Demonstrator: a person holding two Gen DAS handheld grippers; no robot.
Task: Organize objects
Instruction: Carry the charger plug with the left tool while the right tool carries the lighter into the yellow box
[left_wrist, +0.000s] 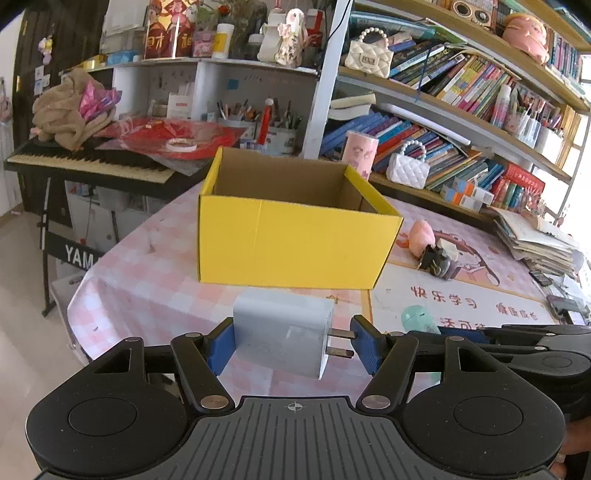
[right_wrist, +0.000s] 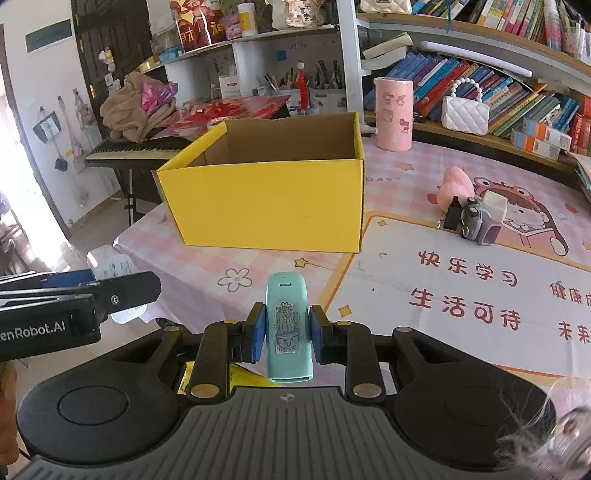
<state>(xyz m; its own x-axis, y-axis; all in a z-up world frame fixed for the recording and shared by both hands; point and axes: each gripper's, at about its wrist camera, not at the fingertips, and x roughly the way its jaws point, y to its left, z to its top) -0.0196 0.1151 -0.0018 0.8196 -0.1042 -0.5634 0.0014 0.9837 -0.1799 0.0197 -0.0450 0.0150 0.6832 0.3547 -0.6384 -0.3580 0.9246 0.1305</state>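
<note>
An open yellow cardboard box (left_wrist: 291, 243) stands on the pink checked table; it also shows in the right wrist view (right_wrist: 266, 203), and its inside looks empty as far as I can see. My left gripper (left_wrist: 291, 347) is shut on a white plug charger (left_wrist: 280, 332) with its two prongs pointing right, held above the table in front of the box. My right gripper (right_wrist: 286, 334) is shut on a mint-green oblong gadget (right_wrist: 288, 328) with a cactus sticker, held upright in front of the box. The left gripper (right_wrist: 77, 295) appears at the left of the right wrist view.
A pink plush toy (right_wrist: 456, 186), a small grey toy camera (right_wrist: 476, 221) and a pale cube lie on the table to the right of the box. A pink cylinder (right_wrist: 393, 112) stands behind the box. Bookshelves line the back; a keyboard piano (left_wrist: 88, 162) stands left.
</note>
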